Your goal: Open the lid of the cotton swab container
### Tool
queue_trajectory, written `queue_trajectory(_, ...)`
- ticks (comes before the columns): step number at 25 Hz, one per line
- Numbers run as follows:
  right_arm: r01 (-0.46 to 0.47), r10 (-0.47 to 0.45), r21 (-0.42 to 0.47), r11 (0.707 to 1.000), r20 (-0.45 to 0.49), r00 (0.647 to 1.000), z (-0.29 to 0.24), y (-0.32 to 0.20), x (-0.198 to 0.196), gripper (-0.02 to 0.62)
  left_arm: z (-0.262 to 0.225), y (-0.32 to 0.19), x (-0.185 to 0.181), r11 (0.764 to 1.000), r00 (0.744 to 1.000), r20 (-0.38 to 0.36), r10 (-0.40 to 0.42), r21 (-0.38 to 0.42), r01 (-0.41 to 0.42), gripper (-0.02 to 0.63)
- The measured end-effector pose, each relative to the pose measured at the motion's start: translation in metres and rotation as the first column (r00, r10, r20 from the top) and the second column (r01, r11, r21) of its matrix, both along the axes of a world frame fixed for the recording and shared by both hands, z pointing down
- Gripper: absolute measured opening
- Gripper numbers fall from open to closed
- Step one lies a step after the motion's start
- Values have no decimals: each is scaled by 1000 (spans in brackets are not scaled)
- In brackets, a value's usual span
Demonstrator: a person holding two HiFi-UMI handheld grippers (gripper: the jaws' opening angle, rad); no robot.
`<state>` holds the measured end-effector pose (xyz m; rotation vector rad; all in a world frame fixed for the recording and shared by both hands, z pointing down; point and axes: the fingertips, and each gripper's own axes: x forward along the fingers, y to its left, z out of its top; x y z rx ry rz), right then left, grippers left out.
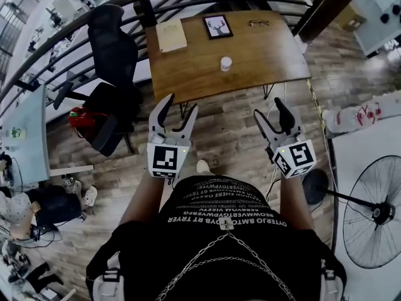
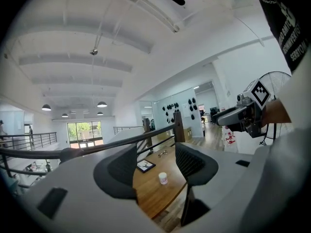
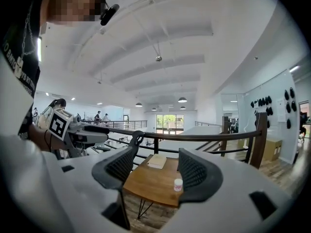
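The cotton swab container is a small white tub with its lid on, standing alone on the brown wooden table. It also shows far off between the jaws as the container and the container. My left gripper and right gripper hang side by side over the plank floor, well short of the table's near edge. Both are open with nothing between the jaws. In the gripper views, the left gripper and right gripper point at the table.
On the table lie a pale book, a framed picture and glasses. A black office chair stands left of the table before a curved railing. A standing fan and a white table are at right.
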<state>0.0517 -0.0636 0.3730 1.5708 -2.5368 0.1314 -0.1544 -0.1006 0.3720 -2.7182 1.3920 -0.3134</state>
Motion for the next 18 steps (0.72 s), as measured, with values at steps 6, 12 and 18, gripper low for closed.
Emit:
queue_trajectory(6,-44,44,-4,999,-21,999,-6,-7,0,278,2,-21,-4,1000,999,-22,28,0,-28,250)
queue_trajectory(12,-76,76,-22,997,-17,997,0,-15,10,278,9,-32,1,999,999,-26,44,-15,-44,250)
queue_trajectory(18,-58,58,-29,998,-1,998,5,-32,16,279,13,-41,4,999,999,-22,33,-22,-33,250)
